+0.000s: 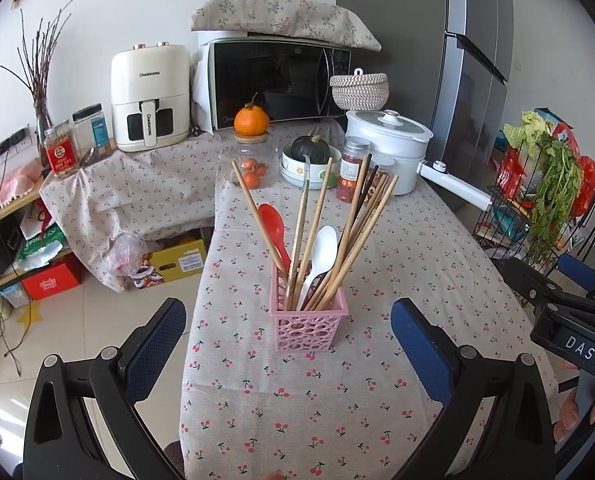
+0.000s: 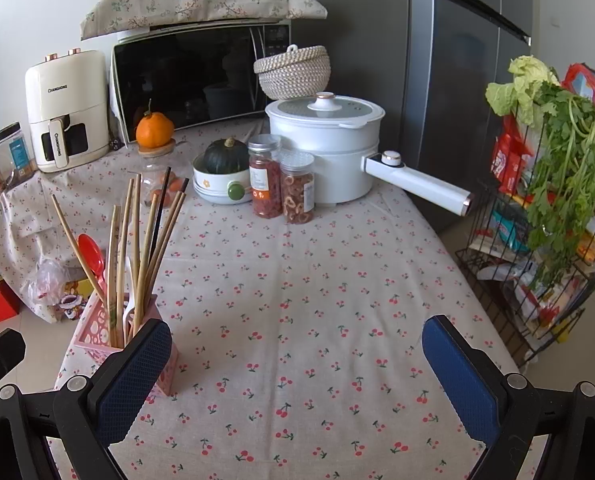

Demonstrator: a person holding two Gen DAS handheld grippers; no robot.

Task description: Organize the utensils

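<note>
Table [image 1: 437,264] with a cherry cloth fills most of both views, and it runs far ahead of both tongs. Past the far end sit a white pot [image 2: 325,148], a microwave [image 1: 273,80] and an air fryer [image 1: 149,96], all well away from the tongs.

Next in size is the pink basket [image 1: 307,320]. It stands upright on the table, right in front of the left tongs [image 1: 287,340] and between their 2 blue pads. From the right tongs [image 2: 295,376] it is off to the left, just behind the left pad. The pad hides part of it, so I cannot tell if they touch.

Inside the basket stand many wooden chopsticks [image 1: 361,236], fanning out at the top. A white spoon [image 1: 321,256] and a red spoon [image 1: 273,228] stand in there too.

Both tongs are wide apart and hold nothing. A hand [image 1: 581,412] shows at the right edge of the left view, under the other tool.

No loose spoon or stick lies on the cloth near the tongs. So the sorting looks done, or it is about to start by taking things out; I cannot tell which. If more is needed, the next move is to reach forward, close gently on 1 thin stick near its top and lift it straight up, so the light basket does not tip.
</note>
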